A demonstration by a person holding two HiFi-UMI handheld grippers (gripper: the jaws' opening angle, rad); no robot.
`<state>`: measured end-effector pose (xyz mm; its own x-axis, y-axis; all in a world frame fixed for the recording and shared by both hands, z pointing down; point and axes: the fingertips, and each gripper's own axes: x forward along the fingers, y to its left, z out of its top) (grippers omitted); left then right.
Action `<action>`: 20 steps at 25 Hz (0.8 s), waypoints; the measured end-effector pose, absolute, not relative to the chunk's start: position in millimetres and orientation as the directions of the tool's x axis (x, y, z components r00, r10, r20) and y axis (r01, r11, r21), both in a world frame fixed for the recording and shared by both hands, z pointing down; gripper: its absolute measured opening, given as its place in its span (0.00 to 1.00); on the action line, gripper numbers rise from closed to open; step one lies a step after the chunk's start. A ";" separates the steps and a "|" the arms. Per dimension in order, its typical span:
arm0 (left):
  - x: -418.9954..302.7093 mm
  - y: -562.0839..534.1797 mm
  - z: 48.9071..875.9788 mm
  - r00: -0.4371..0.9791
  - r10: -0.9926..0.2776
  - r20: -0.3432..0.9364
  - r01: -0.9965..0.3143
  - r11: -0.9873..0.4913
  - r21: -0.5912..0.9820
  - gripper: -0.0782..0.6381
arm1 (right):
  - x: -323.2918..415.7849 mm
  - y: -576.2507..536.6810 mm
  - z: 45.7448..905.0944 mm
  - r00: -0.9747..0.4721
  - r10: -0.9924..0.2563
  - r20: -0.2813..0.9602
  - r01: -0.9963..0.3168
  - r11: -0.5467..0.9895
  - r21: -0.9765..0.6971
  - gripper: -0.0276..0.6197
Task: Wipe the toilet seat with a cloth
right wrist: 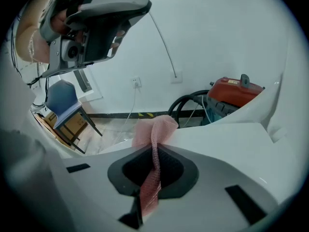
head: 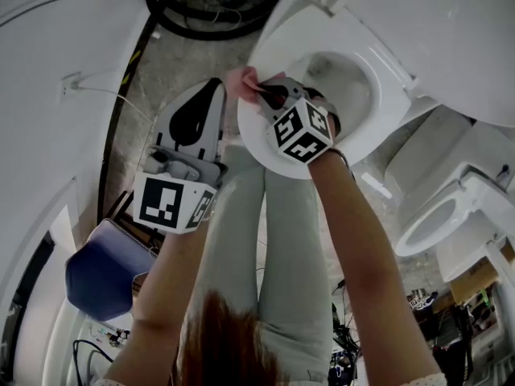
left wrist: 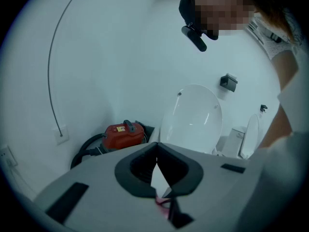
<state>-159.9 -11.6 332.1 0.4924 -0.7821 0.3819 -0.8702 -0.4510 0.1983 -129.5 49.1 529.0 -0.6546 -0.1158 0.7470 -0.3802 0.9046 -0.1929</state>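
EDITOR: Which tool has the cloth?

REPORTER: The right gripper (head: 269, 95). Its jaws are pinched tight on a pink mesh cloth (head: 241, 79), which runs up between them and bunches beyond the tips.

EDITOR: Where is the cloth on the toilet?

REPORTER: At the left edge of the white oval toilet seat (head: 259, 141), as the person looks down on it. The bunched end lies against the rim, and the right gripper reaches in over the seat's front. The raised white lid (head: 418, 22) stands open behind the bowl.

EDITOR: And the other hand?

REPORTER: The left gripper (head: 214, 84) is held just beside the seat's left side, above the grey stone floor (head: 161, 63) and not touching the toilet. Its jaws meet at the tips with nothing between them.

EDITOR: What else is in the room?

REPORTER: A red canister vacuum cleaner (left wrist: 123, 134) with a black hose sits against the wall behind the toilet. A blue chair (head: 100, 272) stands to the person's left and a second white toilet (head: 438, 215) to the right.
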 end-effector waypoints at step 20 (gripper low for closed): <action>-157.1 -7.9 335.8 0.493 -0.775 0.396 -0.870 -0.453 0.196 0.11 | -114.4 -0.7 529.8 -0.653 -0.193 0.732 -0.492 0.843 -0.217 0.08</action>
